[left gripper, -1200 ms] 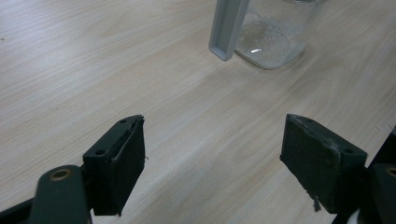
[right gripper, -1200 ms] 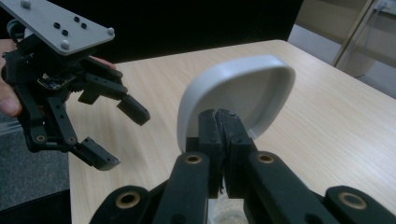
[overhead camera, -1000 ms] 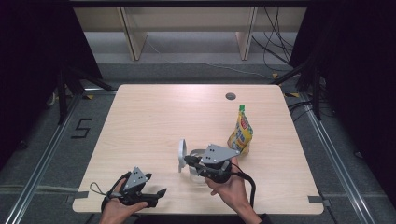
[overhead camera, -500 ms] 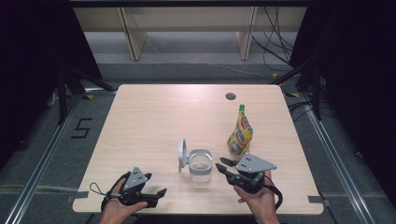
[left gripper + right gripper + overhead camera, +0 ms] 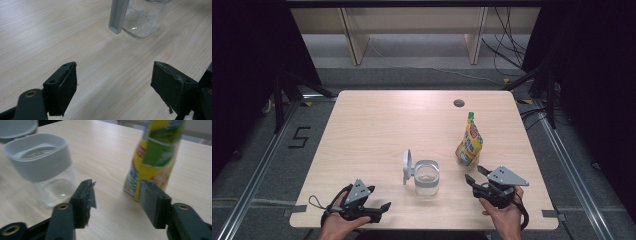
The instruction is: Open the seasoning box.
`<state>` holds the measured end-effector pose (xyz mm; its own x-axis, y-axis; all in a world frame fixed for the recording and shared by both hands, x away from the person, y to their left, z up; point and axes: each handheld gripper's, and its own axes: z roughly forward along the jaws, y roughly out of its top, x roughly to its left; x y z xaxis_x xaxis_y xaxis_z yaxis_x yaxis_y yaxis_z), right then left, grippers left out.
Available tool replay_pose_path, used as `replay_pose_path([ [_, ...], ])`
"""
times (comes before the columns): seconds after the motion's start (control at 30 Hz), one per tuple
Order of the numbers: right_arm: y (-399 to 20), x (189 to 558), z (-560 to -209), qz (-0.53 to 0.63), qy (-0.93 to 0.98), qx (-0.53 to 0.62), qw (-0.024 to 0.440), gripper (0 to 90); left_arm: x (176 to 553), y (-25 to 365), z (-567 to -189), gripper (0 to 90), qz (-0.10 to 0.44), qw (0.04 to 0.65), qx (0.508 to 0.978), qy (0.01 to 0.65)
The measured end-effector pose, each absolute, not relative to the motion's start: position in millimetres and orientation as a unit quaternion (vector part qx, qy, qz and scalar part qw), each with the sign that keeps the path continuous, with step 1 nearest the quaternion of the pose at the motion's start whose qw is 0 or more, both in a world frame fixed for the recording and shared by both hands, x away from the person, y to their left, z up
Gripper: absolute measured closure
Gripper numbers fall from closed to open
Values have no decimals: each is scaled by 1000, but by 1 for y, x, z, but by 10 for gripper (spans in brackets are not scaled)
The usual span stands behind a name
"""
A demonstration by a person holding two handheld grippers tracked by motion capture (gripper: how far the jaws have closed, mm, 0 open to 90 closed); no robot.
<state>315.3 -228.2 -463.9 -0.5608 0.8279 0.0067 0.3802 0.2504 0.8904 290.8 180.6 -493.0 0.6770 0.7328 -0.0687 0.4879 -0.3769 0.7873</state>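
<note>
**Line up on the pouch before closing**

High view: the right tongs [image 5: 476, 173] sit just short of the yellow pouch [image 5: 469, 145], which stands upright on the worktop [image 5: 377, 125] right of the open clear jar [image 5: 427, 177]. The left tongs [image 5: 379, 210] rest apart, empty, at the near edge.

Left gripper view: jaws wide, jar ahead.

Right gripper view: jaws have just been opening, nothing between them. I'd centre on the pouch's lower body, then close gently so it doesn't topple.
</note>
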Motion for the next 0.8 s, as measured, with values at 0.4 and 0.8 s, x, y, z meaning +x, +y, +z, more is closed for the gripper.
replay_pose_path([
  [0.4,-233,342,-480,450,727,438,279,273,291,179,-495,201,147,422,815,370],
  [0.8,-229,364,-491,479,704,458,256,168,291,177,-496,201,144,424,812,374],
])
